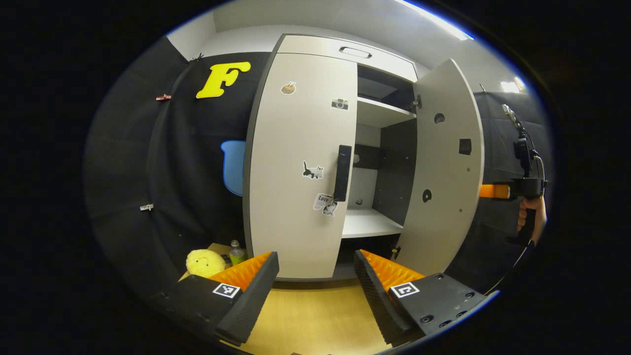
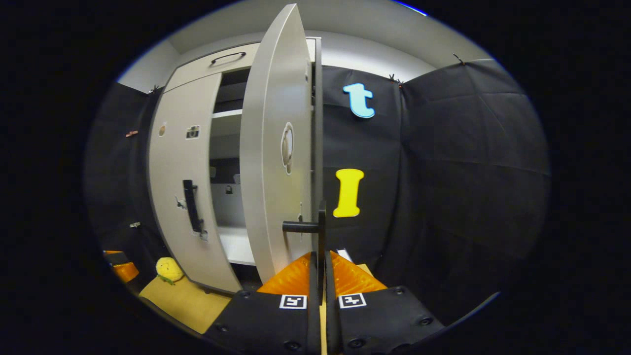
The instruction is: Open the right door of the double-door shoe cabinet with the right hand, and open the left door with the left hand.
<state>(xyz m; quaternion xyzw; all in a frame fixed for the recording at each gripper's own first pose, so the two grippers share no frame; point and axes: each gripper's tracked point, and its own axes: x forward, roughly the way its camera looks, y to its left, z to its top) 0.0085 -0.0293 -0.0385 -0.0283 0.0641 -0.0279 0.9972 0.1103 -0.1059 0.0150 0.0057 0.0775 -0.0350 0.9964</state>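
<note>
Shoe cabinet (image 1: 320, 49) on wood floor (image 1: 315, 315): right door (image 1: 446, 167) swung open, right tool (image 2: 320, 276) pinching its handle (image 2: 321, 231); left door (image 1: 300, 167) closed, left tool (image 1: 315, 276) spread.

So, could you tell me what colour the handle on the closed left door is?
Black; the left door's handle shows best in the left gripper view.

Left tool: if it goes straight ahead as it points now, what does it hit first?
Likely the closed left door, near its lower inner edge below the handle. The left tool is open and short of it; depth is unclear.
</note>
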